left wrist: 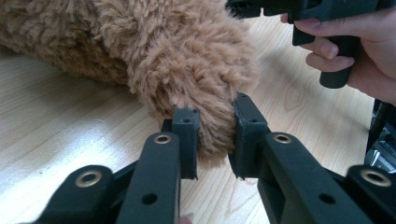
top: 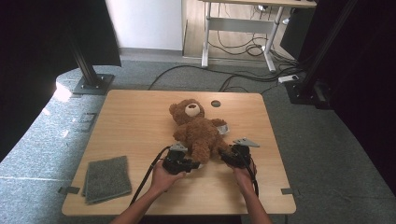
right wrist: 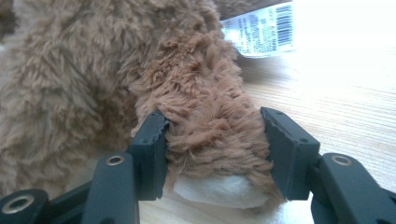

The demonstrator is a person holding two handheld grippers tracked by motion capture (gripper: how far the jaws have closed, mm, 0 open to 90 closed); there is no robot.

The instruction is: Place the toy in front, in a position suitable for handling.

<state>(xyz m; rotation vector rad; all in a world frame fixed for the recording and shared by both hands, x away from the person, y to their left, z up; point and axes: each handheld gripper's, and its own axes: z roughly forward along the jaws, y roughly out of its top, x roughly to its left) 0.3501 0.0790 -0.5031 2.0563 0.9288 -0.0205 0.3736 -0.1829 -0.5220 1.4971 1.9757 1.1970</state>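
Observation:
A brown teddy bear (top: pixel 198 128) lies on its back in the middle of the wooden table (top: pixel 135 121), head toward the far edge and legs toward me. My left gripper (top: pixel 195 164) is shut on the tip of the bear's near-left leg; in the left gripper view fur (left wrist: pixel 177 56) is squeezed between the jaws of this gripper (left wrist: pixel 215 135). My right gripper (top: pixel 225 156) grips the other leg. In the right gripper view its jaws press both sides of the foot (right wrist: pixel 210 140), whose cream sole faces down, at the gripper (right wrist: pixel 215 149).
A folded grey cloth (top: pixel 106 178) lies at the table's near-left corner. A round cable hole (top: pixel 215 103) sits near the far edge beside the bear's head. A white barcode label (right wrist: pixel 261 28) hangs off the bear. Cables cross the floor behind the table.

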